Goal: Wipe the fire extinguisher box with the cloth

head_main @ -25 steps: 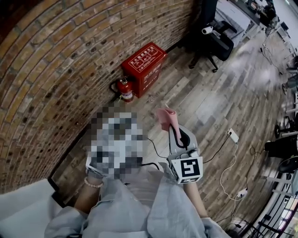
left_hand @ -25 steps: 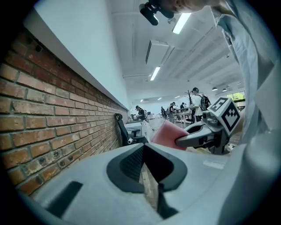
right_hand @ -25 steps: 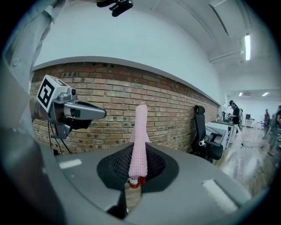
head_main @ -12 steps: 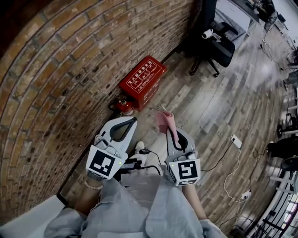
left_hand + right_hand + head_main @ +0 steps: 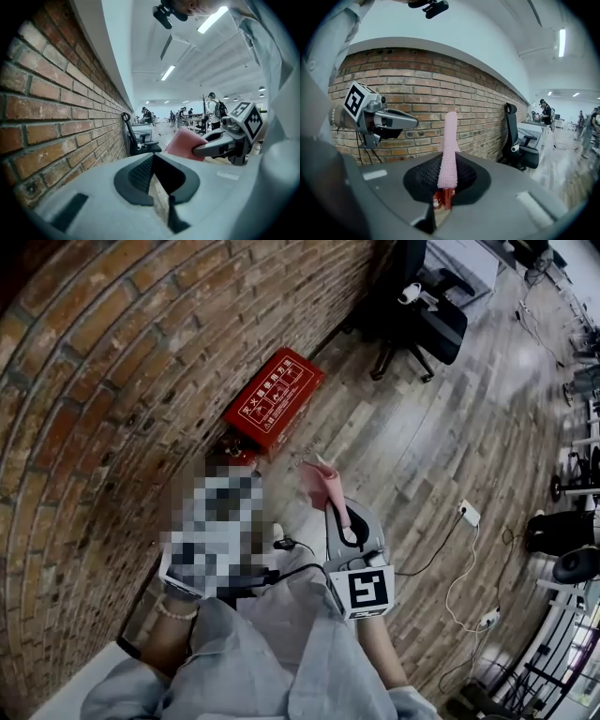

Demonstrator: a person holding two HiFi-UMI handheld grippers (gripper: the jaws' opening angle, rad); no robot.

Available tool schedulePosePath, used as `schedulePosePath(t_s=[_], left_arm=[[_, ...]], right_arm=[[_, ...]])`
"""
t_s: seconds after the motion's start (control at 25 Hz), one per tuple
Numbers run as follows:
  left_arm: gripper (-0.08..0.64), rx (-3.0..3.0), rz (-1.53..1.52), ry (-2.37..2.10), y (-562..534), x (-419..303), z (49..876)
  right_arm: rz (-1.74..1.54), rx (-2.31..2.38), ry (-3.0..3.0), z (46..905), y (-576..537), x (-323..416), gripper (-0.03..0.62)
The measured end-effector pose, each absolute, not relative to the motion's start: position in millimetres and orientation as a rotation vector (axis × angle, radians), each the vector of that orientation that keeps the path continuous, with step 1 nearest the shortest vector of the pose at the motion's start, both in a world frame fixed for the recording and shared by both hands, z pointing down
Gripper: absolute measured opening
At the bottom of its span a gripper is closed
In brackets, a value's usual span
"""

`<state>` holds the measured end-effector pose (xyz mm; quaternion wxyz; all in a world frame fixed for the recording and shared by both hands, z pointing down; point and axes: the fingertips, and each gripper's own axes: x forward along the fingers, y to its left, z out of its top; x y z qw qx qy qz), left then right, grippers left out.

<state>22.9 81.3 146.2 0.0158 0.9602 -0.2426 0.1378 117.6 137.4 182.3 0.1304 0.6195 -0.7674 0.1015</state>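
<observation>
In the head view the left gripper [image 5: 153, 158] is covered by a mosaic patch, the print on the fire extinguisher box [image 5: 273, 401] is too small to be read, and the office chair [image 5: 436, 329] is cut off by the top edge.

A brick wall [image 5: 112, 352] meets a wood-plank floor [image 5: 422, 456], with a black office chair [image 5: 422, 324] nearby.
</observation>
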Motion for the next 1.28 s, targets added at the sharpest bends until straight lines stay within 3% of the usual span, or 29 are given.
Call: schedulePosePath(t_s=[1.28], left_arm=[[-0.002, 2.817, 0.54, -1.151, -16, 26, 251]], right_arm=[[0.355, 1.463, -2.293, 331, -48, 174, 0.018]])
